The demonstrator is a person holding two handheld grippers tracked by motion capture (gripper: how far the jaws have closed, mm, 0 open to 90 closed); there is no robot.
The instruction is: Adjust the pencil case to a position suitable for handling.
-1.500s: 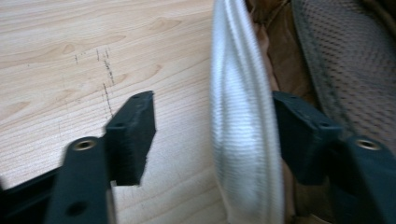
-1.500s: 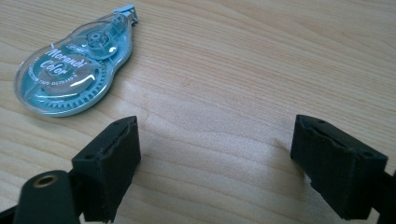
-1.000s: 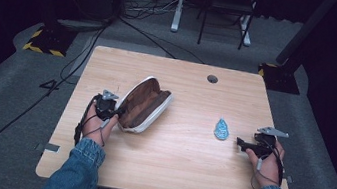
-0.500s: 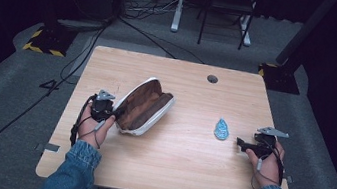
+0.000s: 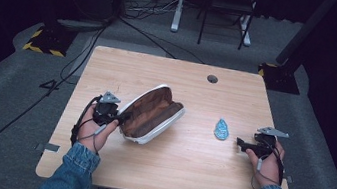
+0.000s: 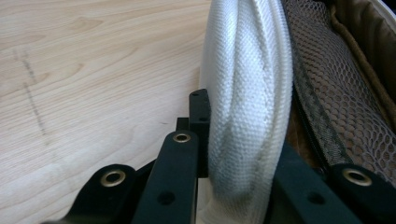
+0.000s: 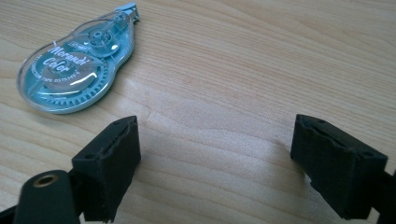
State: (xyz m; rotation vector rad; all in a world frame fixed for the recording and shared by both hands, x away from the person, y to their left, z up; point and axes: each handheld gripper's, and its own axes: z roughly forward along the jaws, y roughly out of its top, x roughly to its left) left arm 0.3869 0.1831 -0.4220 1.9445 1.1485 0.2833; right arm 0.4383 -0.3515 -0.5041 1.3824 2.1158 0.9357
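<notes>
Now our left gripper, clamped on the white rim of the open pencil case at frame centre-left, has tipped it higher; our right gripper gapes empty beside the correction tape, ready for loading.

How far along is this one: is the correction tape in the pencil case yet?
Early. Done: the pencil case lies unzipped, its brown lining showing. In hand: the left gripper clamps the case's white edge, tipping it up. Left: the correction tape lies on the table, and the right gripper is open, short of it.
</notes>
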